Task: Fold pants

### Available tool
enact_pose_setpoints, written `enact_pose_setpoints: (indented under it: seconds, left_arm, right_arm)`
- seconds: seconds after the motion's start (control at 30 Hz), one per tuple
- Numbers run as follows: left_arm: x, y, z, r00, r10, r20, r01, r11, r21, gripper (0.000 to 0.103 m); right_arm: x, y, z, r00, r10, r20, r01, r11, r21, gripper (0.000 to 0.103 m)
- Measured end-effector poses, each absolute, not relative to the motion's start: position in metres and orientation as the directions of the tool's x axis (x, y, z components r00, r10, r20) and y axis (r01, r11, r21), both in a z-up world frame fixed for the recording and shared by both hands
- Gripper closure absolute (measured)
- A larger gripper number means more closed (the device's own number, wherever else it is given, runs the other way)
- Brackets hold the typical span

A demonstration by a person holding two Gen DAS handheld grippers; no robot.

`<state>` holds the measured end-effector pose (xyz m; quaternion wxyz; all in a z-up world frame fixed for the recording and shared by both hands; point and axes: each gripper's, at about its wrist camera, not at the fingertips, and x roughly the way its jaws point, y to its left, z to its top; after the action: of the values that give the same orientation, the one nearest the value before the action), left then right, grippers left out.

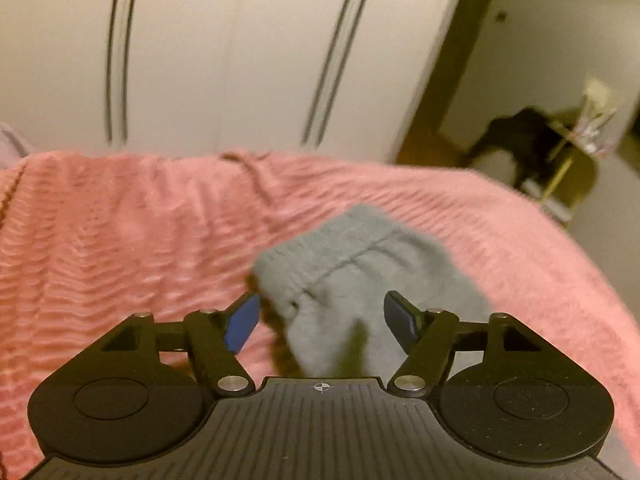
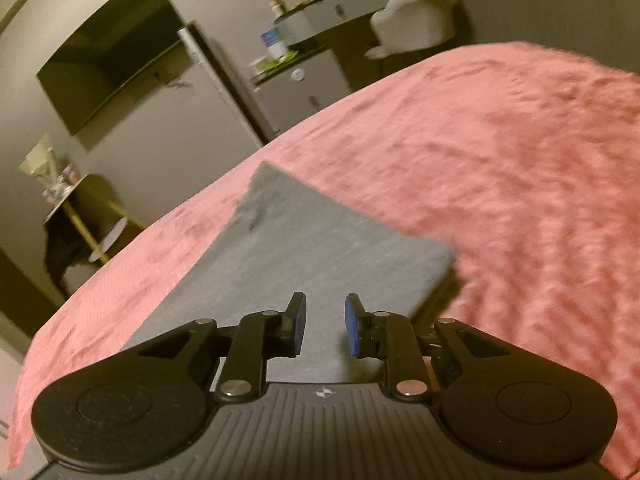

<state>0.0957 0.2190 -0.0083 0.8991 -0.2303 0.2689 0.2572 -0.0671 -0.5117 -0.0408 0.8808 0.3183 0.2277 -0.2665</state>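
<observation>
Grey pants (image 1: 360, 280) lie on a pink blanket (image 1: 120, 260) that covers a bed. In the left wrist view their ribbed waistband end lies just ahead of my left gripper (image 1: 322, 314), which is wide open and empty above the cloth. In the right wrist view the pants (image 2: 304, 248) lie flat as a smooth grey panel with a sharp far corner. My right gripper (image 2: 325, 322) hovers over the near part of that panel, open with a moderate gap and holding nothing. Both views are motion-blurred.
White wardrobe doors (image 1: 240, 60) stand behind the bed. A small gold-legged side table (image 1: 568, 152) stands beside the bed; it also shows in the right wrist view (image 2: 76, 208). A wall TV (image 2: 112, 52), a cabinet (image 2: 300, 88) and a white chair (image 2: 416, 16) lie beyond the pink blanket (image 2: 500, 160).
</observation>
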Motion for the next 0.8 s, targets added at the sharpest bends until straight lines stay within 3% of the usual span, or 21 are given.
enact_pose_setpoints:
  seconds: [0.17,0.23,0.37,0.47,0.53,0.63,0.7,0.8]
  left_arm:
    - [0.096,0.139,0.006,0.832,0.110,-0.544,-0.326,0.890,-0.319,0.021]
    - [0.101,0.101,0.004,0.850,-0.006,-0.526,-0.199,0.922,-0.332,0.011]
    - [0.119,0.026,-0.023,0.780,-0.228,-0.583,-0.025,0.920,-0.392,0.012]
    - [0.132,-0.007,-0.059,0.673,-0.302,-0.676,0.022,0.921,-0.389,0.024]
    - [0.133,-0.014,-0.079,0.622,-0.262,-0.738,0.023,0.948,-0.317,0.041]
    - [0.122,-0.014,-0.077,0.638,-0.227,-0.736,0.105,0.972,-0.209,0.045]
    - [0.114,-0.003,-0.077,0.642,-0.215,-0.736,0.089,0.974,-0.207,0.046]
    - [0.113,0.001,-0.074,0.651,-0.174,-0.739,0.018,0.977,-0.214,0.051]
  right_arm:
    - [-0.033,-0.493,-0.053,0.806,-0.141,-0.575,0.491,0.702,0.516,0.081]
    - [-0.015,-0.481,-0.057,0.820,-0.052,-0.569,0.426,0.721,0.547,0.080]
    - [0.022,-0.462,-0.068,0.823,0.138,-0.551,0.300,0.718,0.628,0.076]
    - [0.038,-0.459,-0.088,0.783,0.273,-0.558,0.258,0.675,0.692,0.074]
    - [0.031,-0.468,-0.096,0.782,0.300,-0.546,0.242,0.662,0.710,0.074]
    - [0.000,-0.502,-0.095,0.806,0.209,-0.555,0.296,0.669,0.682,0.074]
    - [-0.028,-0.534,-0.096,0.804,0.084,-0.588,0.401,0.653,0.642,0.078]
    - [-0.081,-0.580,-0.090,0.832,-0.062,-0.551,0.489,0.552,0.675,0.080]
